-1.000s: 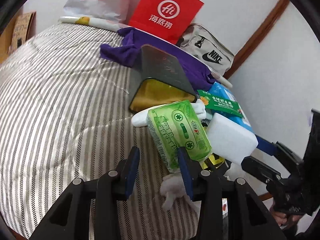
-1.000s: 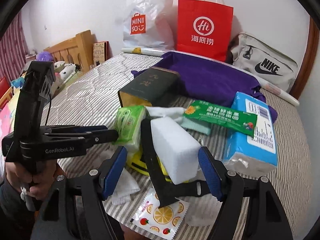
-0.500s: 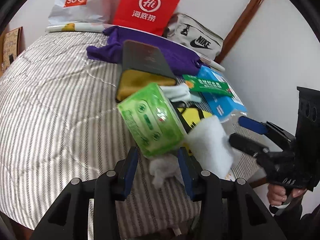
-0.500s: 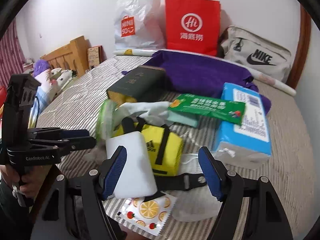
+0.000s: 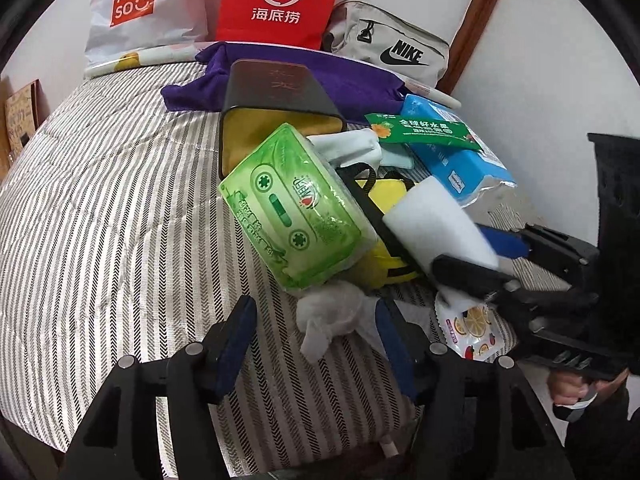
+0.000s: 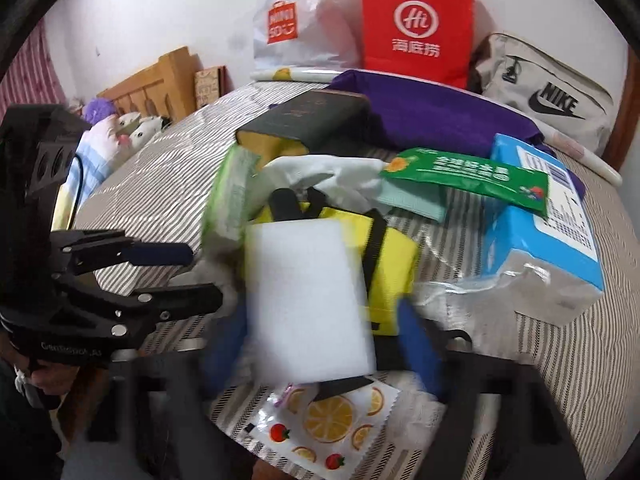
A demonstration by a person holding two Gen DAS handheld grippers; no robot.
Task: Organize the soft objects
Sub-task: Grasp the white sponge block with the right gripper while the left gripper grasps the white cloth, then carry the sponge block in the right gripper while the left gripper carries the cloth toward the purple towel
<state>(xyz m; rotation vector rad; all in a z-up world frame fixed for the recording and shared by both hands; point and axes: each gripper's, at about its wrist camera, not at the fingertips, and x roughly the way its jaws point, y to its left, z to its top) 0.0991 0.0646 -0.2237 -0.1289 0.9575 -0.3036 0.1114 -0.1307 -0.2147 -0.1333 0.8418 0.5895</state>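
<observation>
Green tissue pack (image 5: 294,208), freed by the opening left claw (image 5: 314,344), now lies down.

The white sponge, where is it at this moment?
The white sponge is low in the middle of the right wrist view, between the closing right tongs, on the yellow bag and above the fruit-print packet.

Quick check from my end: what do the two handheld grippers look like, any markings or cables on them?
Both are black plastic frames with silver screws and two fingers faced with blue pads. The left gripper shows a white logo on its body and a perforated upright block in the right wrist view. The right gripper looks alike. A thin cable runs behind the left one.
</observation>
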